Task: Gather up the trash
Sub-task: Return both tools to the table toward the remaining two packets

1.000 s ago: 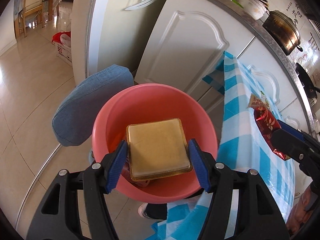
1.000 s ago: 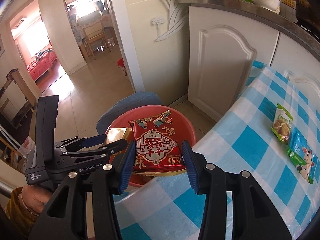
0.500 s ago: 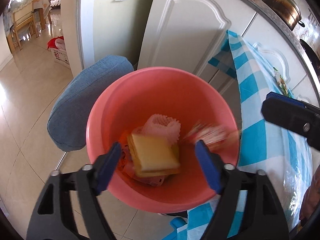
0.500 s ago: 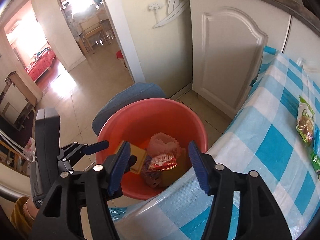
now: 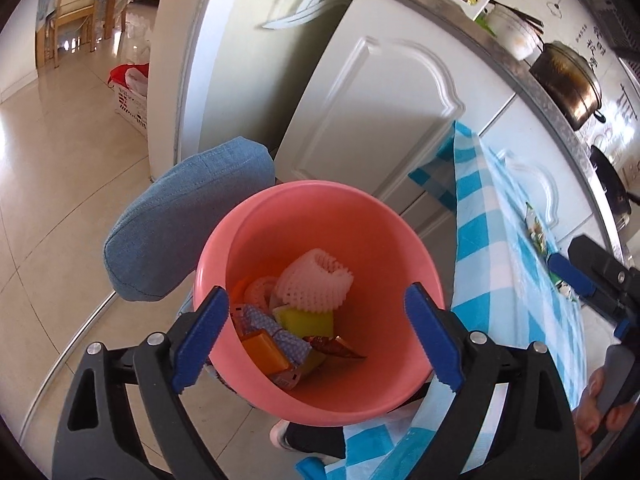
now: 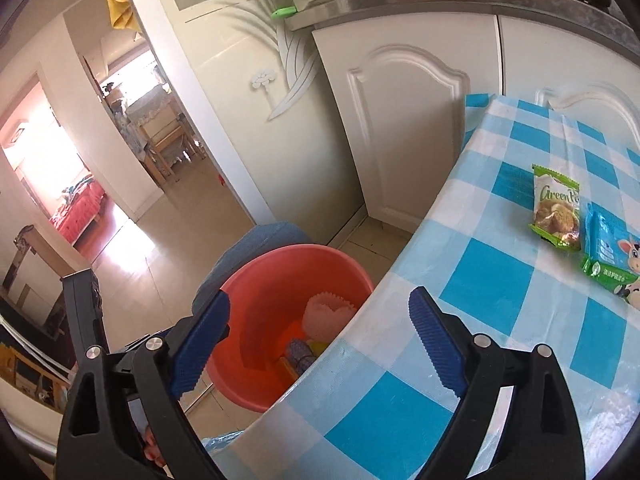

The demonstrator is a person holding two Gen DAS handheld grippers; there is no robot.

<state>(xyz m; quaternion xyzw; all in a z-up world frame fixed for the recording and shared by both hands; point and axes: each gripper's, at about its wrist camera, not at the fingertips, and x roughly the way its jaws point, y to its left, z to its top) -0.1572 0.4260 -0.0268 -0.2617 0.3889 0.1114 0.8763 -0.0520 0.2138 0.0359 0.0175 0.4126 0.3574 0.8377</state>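
A pink bucket point(image 5: 360, 216) stands on the floor beside the table and holds trash: a white foam net point(image 5: 316, 284), a yellow square packet point(image 5: 308, 322), a red wrapper point(image 5: 334, 347) and an orange carton point(image 5: 266, 350). My left gripper point(image 5: 316, 340) is open and empty above the bucket. My right gripper point(image 6: 318, 346) is open and empty over the table edge, with the bucket point(image 6: 276, 272) below it. A green snack packet point(image 6: 556, 206) and a blue-green cow packet point(image 6: 612, 258) lie on the checked tablecloth point(image 6: 500, 280).
A blue denim stool cushion point(image 5: 180, 220) sits left of the bucket. White cabinet doors point(image 5: 380, 100) stand behind it. A pot point(image 5: 568, 84) and dishes are on the counter. A white basket point(image 5: 130, 96) stands on the tiled floor by the doorway.
Both grippers opened. The yellow square packet dropped from the left gripper and the red wrapper from the right gripper into the bucket. The right gripper moved right over the table.
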